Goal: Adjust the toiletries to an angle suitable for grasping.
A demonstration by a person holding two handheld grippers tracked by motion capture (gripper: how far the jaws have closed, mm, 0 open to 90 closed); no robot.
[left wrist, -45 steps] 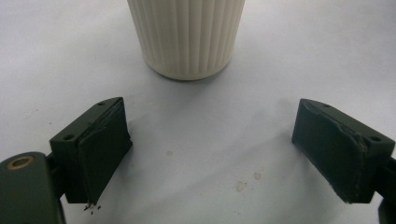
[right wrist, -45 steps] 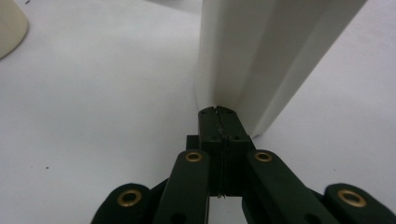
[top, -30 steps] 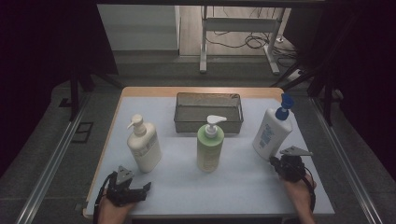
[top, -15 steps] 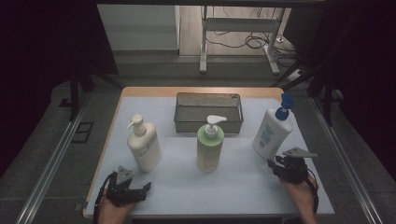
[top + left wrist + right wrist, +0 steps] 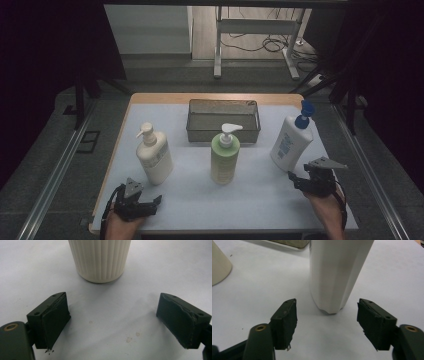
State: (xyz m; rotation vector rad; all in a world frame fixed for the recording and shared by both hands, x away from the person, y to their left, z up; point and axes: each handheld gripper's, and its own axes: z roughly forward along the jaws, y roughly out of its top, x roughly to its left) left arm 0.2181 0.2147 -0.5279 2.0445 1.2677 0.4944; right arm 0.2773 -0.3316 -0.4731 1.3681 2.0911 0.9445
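Observation:
Three pump bottles stand on the white table: a cream one [image 5: 154,156] at the left, a green one [image 5: 224,159] in the middle, and a white one with a blue pump [image 5: 291,141] at the right. My left gripper [image 5: 150,204] rests near the front left edge, open. The cream bottle's ribbed base [image 5: 99,260] stands just ahead of its jaws [image 5: 115,322]. My right gripper [image 5: 301,181] sits low at the front right. Its jaws have just been opening and stand open [image 5: 327,325] with nothing between them. The white bottle [image 5: 337,275] is a little beyond them.
A wire mesh basket [image 5: 223,131] stands behind the green bottle, towards the table's back edge. A pale bottle base [image 5: 218,265] shows at the left edge of the right gripper view. Dark floor, rails and a metal stand surround the table.
The right gripper's jaws have spread apart beside the white bottle, and the hand has barely shifted. The left gripper and the three bottles have stayed where they were.

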